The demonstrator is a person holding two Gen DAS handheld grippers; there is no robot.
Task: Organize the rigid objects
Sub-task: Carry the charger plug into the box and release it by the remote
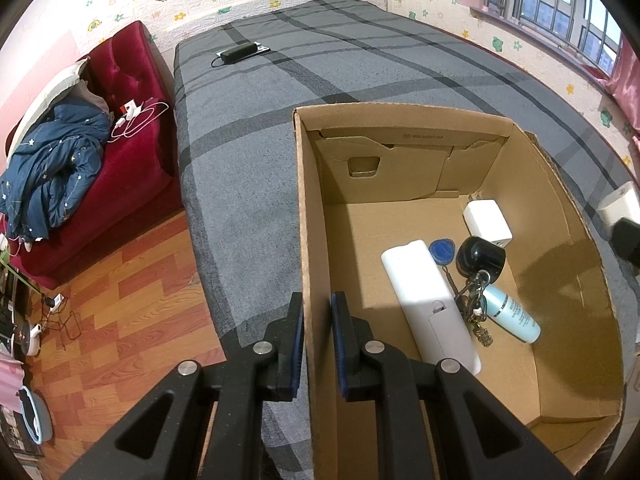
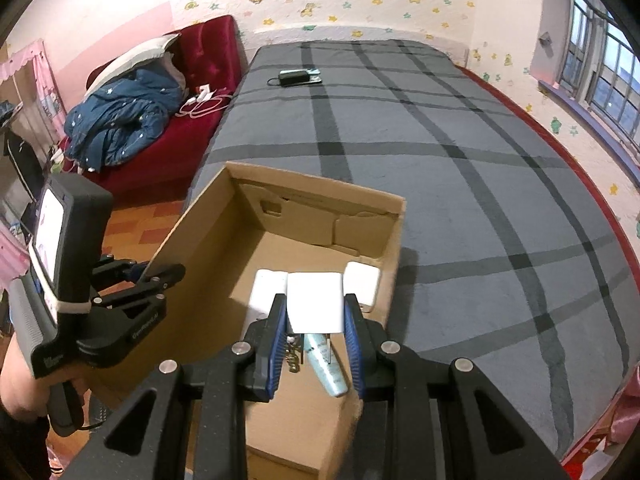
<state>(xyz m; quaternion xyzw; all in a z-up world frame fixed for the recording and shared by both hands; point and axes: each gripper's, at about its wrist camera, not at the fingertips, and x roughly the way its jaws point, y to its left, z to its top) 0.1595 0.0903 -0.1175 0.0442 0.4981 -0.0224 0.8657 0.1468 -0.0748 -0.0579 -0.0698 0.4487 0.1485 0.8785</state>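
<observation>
An open cardboard box (image 1: pixel 316 240) stands on the grey plaid bed. Inside lie a long white remote (image 1: pixel 428 300), a white charger block (image 1: pixel 486 222), a blue tag (image 1: pixel 441 250), a black round cap (image 1: pixel 480 258), a key bunch (image 1: pixel 474 304) and a pale blue tube (image 1: pixel 512 314). My left gripper (image 1: pixel 317 344) is shut on the box's left wall. My right gripper (image 2: pixel 315 320) is shut on a white charger block (image 2: pixel 315 300) and holds it above the box (image 2: pixel 200 264). The tube (image 2: pixel 326 364) and the keys (image 2: pixel 293 354) show below it.
A black power adapter (image 1: pixel 238 53) lies at the far end of the bed (image 2: pixel 460 184). A red sofa (image 1: pixel 132 152) with a blue quilt stands to the left, beyond a strip of wooden floor (image 1: pixel 132 300). Windows line the right wall.
</observation>
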